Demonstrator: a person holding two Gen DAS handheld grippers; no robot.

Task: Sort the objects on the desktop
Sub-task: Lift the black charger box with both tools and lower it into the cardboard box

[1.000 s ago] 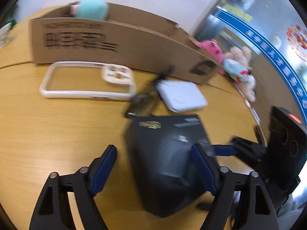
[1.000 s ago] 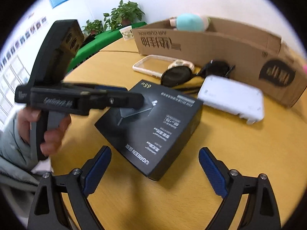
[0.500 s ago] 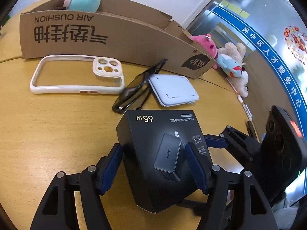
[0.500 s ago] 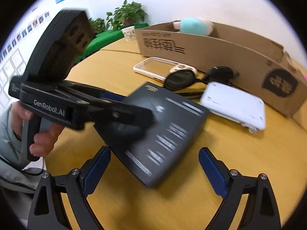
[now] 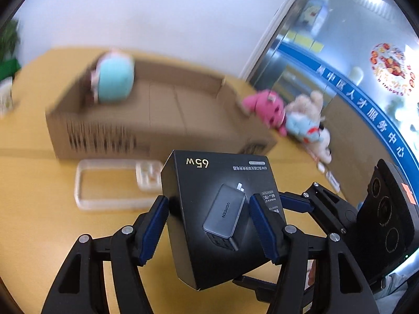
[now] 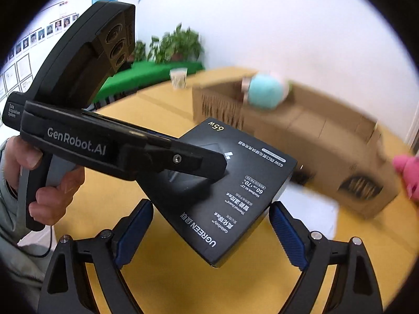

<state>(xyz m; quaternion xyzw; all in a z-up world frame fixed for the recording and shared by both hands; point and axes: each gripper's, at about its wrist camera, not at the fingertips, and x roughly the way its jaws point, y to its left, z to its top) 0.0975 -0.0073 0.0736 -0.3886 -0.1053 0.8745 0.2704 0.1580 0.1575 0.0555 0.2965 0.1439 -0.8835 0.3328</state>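
Note:
A black charger box (image 5: 209,178) printed "65W" hangs tilted above the wooden table (image 5: 39,209). My left gripper (image 5: 208,201) is shut on its two sides, the blue pads pressing as the jaws close. From the right wrist view the same box (image 6: 235,183) sits between the fingers of my right gripper (image 6: 210,206). Those jaws narrow slightly, and the pads stand at the box's edges without a clear press. The left gripper (image 6: 209,164), held by a hand (image 6: 44,183), reaches in from the left. The right gripper's fingers (image 5: 296,204) show behind the box.
A long open cardboard box (image 5: 162,120) lies across the back with a teal plush (image 5: 115,81) in it. A clear phone case (image 5: 110,183) lies before it; a white flat device (image 6: 311,209) lies under the lifted box. Pink and beige plush toys (image 5: 267,107) sit at the right.
The left jaws closed on the black box and lifted it off the table. Both grippers rose, so the cardboard box now sits lower and farther in view.

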